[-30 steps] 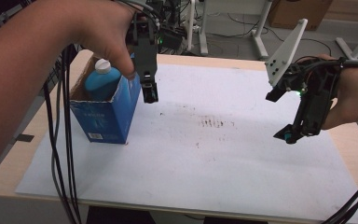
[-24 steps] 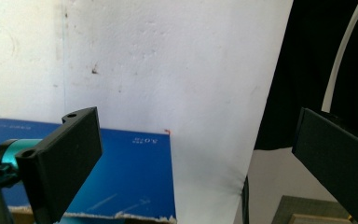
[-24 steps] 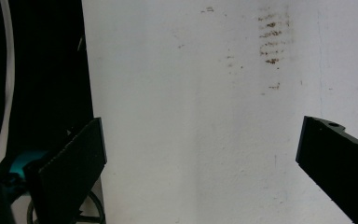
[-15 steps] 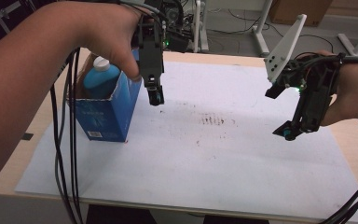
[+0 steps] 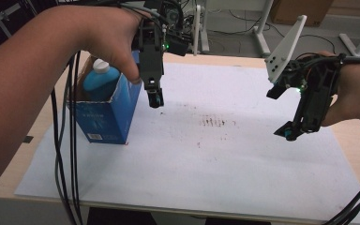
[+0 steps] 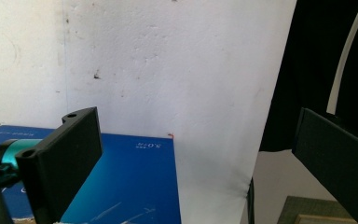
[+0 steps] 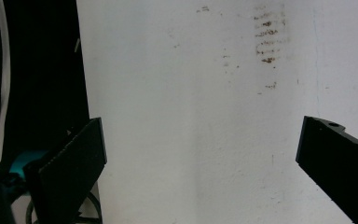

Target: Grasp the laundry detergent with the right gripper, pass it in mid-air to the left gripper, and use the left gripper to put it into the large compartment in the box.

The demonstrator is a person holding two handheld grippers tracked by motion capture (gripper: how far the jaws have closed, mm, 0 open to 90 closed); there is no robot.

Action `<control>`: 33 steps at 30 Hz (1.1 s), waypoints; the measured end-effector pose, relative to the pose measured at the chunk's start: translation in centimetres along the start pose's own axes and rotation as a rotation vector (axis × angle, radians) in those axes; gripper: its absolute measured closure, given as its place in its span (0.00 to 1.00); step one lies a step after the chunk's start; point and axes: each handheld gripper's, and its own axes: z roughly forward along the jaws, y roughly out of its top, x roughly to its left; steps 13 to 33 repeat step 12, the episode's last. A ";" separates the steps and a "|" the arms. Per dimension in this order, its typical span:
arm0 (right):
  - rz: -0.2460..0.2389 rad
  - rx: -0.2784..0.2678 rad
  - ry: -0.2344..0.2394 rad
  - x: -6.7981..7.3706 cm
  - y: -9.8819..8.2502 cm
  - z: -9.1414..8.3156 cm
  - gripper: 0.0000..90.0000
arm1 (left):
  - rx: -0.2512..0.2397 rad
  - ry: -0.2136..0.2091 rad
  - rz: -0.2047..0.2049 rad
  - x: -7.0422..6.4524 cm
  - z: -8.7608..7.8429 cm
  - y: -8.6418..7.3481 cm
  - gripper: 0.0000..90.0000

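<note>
**Both grippers wide open above the sheet, bottle standing in its blue box**

A white sheet [image 5: 206,164] covers most of the wooden table [image 5: 358,140], and near its middle sits a patch of brownish smudges [image 5: 218,122]; the same marks appear toward the top of the right gripper view.

At the left of the sheet stands an open-topped blue box [image 5: 108,115], upright, its flaps raised. Inside it stands a blue bottle [image 5: 99,80] with a white cap [image 5: 101,65], the cap rising just above the box's rim. How far down the bottle goes is hidden by the box walls.

The left gripper [image 5: 153,96] hangs just beside the box's right edge, pointing down at the sheet and touching nothing. In the left gripper view its jaws stand far apart with nothing between them; the blue box [image 6: 121,182] lies under the left jaw and bare sheet fills the gap.

The right gripper [image 5: 293,131] is held well apart from the box, over the right part of the sheet, tilted down and to the left. Its jaws are likewise spread wide and empty, with only white sheet between them.

Small print on the box's label is too fine to read. The person's left forearm covers the near-left corner of the table.
</note>
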 end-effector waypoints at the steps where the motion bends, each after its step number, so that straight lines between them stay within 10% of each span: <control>1: 0.000 0.000 0.000 0.0 0.0 0.0 0.01 | 0.001 0.003 0.000 0.0 0.0 0.0 0.02; 33: 0.000 0.001 -0.002 0.1 0.1 0.0 0.01 | -0.004 0.004 0.001 -0.1 0.1 -0.1 0.02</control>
